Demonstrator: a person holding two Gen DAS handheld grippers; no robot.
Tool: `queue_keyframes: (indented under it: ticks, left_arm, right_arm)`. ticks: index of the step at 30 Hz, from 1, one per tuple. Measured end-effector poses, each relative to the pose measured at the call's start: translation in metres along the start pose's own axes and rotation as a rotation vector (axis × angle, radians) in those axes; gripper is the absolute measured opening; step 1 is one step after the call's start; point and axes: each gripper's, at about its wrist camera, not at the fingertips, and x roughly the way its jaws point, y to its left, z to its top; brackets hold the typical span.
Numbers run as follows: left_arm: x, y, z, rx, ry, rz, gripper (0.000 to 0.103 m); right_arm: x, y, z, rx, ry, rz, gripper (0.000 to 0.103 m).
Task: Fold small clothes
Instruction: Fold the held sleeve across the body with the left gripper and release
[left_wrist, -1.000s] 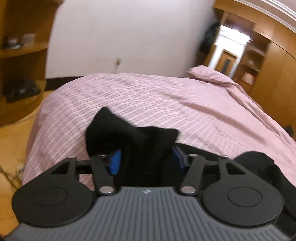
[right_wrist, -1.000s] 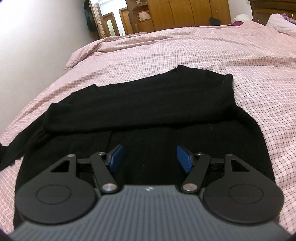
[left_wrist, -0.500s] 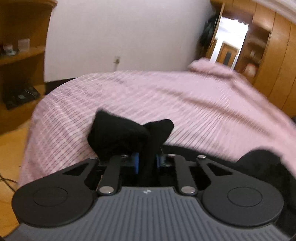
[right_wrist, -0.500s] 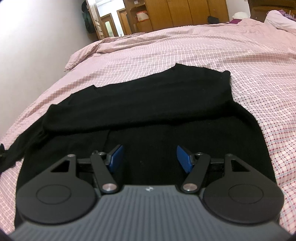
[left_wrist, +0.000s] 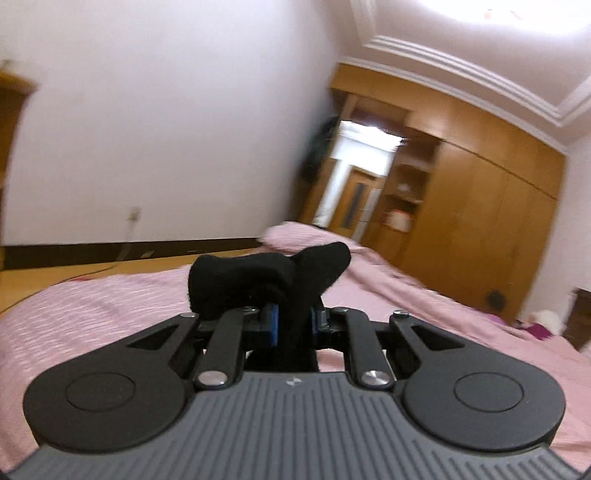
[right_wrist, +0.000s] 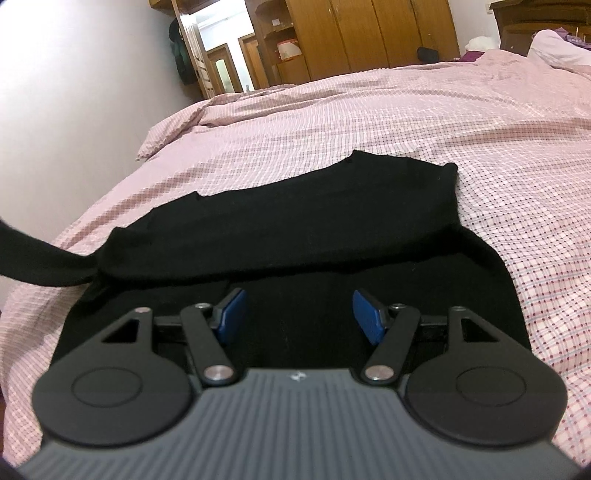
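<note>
A soft black knit garment (right_wrist: 295, 236) lies spread on a bed covered with a pink checked cotton quilt (right_wrist: 406, 122), its far portion already doubled over the near portion. From its left side a long black sleeve (right_wrist: 40, 267) stretches up and away off the picture edge, lifted clear of the quilt. In the left wrist view, the left gripper (left_wrist: 293, 319) has its blue-padded jaws nearly together, pinched on the bunched cuff end of that sleeve, which pokes out beyond the pads. These jaws have just been closing, with the fabric between them. The right gripper (right_wrist: 299, 314) hangs just above the near part of the garment with its jaws standing wide apart and nothing held. The risk, as I judge it: only a small bunch of cuff is pinched, so the knit may slip free as the sleeve is carried across. With the body not pinned, a hard pull could also drag the folded part askew.
</note>
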Motion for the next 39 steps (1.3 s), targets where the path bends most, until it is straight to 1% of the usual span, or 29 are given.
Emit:
queue_keyframes:
  ticks: [4, 8, 11, 17, 19, 23, 27, 29, 31, 32, 33, 34, 36, 38, 39]
  left_arm:
    - [0.009, -0.046, -0.002, 0.019, 0.031, -0.115, 0.017]
    - [0.016, -0.096, -0.017, 0.048, 0.072, -0.221, 0.017]
    - [0.018, -0.134, -0.036, 0.071, 0.116, -0.284, 0.017]
    - [0.032, -0.202, -0.09, 0.106, 0.239, -0.391, 0.017]
    - [0.038, -0.227, -0.113, 0.141, 0.285, -0.411, 0.017]
    - [0.045, -0.258, -0.162, 0.218, 0.366, -0.423, 0.017]
    - [0.063, -0.266, -0.211, 0.271, 0.456, -0.408, 0.017]
    - [0.074, -0.267, -0.232, 0.298, 0.505, -0.395, 0.018]
    - [0.092, -0.259, -0.245, 0.314, 0.564, -0.38, 0.019]
    - [0.095, -0.258, -0.251, 0.316, 0.596, -0.376, 0.024]
    - [0.102, -0.256, -0.252, 0.316, 0.623, -0.377, 0.036]
    - [0.104, -0.252, -0.252, 0.317, 0.641, -0.383, 0.044]
    - [0.108, -0.249, -0.251, 0.34, 0.64, -0.408, 0.075]
    - [0.1, -0.249, -0.248, 0.368, 0.616, -0.405, 0.087]
    - [0.093, -0.247, -0.244, 0.38, 0.602, -0.4, 0.088]
  right_arm:
    - [-0.004, -0.004, 0.002, 0.008, -0.009, -0.003, 0.066]
    - [-0.011, -0.013, 0.002, 0.027, -0.027, -0.011, 0.066]
    - [-0.014, -0.021, 0.002, 0.046, -0.039, -0.019, 0.066]
    - [-0.019, -0.038, 0.001, 0.087, -0.057, -0.031, 0.066]
    - [-0.019, -0.043, 0.001, 0.093, -0.061, -0.035, 0.066]
    - [-0.019, -0.053, 0.0, 0.119, -0.066, -0.045, 0.066]
    - [-0.017, -0.061, -0.003, 0.141, -0.06, -0.051, 0.066]
    - [-0.016, -0.064, -0.004, 0.147, -0.055, -0.054, 0.066]
    - [-0.014, -0.066, -0.005, 0.155, -0.051, -0.055, 0.066]
    - [-0.012, -0.067, -0.006, 0.159, -0.047, -0.054, 0.066]
    - [-0.011, -0.068, -0.007, 0.161, -0.042, -0.053, 0.066]
    - [-0.009, -0.069, -0.007, 0.163, -0.038, -0.053, 0.066]
    - [-0.008, -0.068, -0.008, 0.162, -0.033, -0.053, 0.066]
    - [-0.008, -0.067, -0.008, 0.162, -0.031, -0.051, 0.066]
    - [-0.009, -0.067, -0.008, 0.162, -0.031, -0.05, 0.066]
